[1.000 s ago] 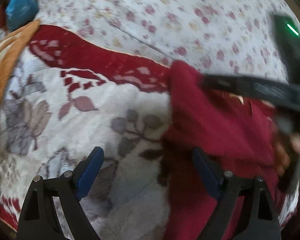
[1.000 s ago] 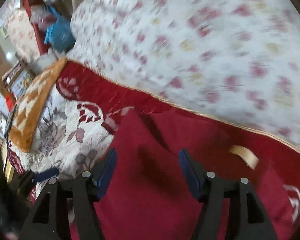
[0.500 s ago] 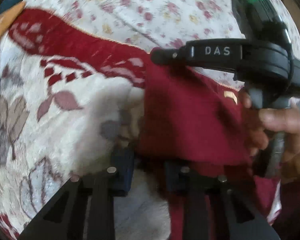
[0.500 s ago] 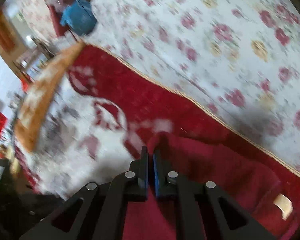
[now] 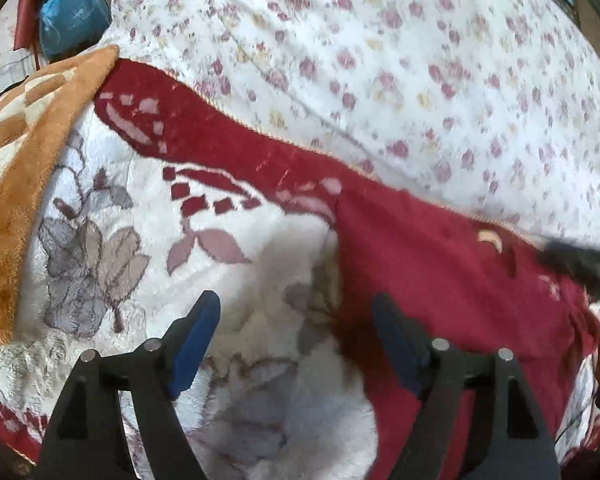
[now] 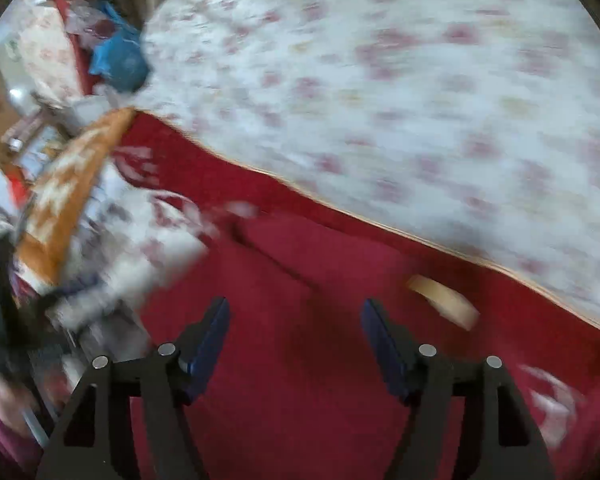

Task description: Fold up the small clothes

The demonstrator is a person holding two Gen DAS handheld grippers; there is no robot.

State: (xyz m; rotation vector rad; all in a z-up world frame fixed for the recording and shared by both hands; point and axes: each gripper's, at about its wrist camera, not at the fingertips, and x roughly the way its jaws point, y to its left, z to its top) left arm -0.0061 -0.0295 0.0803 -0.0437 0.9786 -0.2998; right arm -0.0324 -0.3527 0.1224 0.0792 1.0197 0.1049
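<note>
A dark red small garment (image 5: 440,280) lies folded on a white and red floral blanket (image 5: 228,280); a cream neck label (image 5: 490,238) shows near its far edge. My left gripper (image 5: 296,336) is open and empty, over the garment's left edge. In the right wrist view the garment (image 6: 300,300) fills the lower middle, with the label (image 6: 444,300) to the right. My right gripper (image 6: 294,336) is open and empty just above the garment. The right gripper's body shows blurred at the right edge of the left wrist view (image 5: 580,264).
A floral white bedsheet (image 5: 420,60) covers the bed beyond the blanket. An orange patterned blanket (image 5: 24,168) lies at the left. A blue bag (image 5: 72,12) sits at the far left, past the bed's edge, with room clutter (image 6: 40,80) beyond.
Both grippers were shut on the garment's edge half a second ago and have opened and let go. The right gripper has drawn back to the right; the garment lies flat.
</note>
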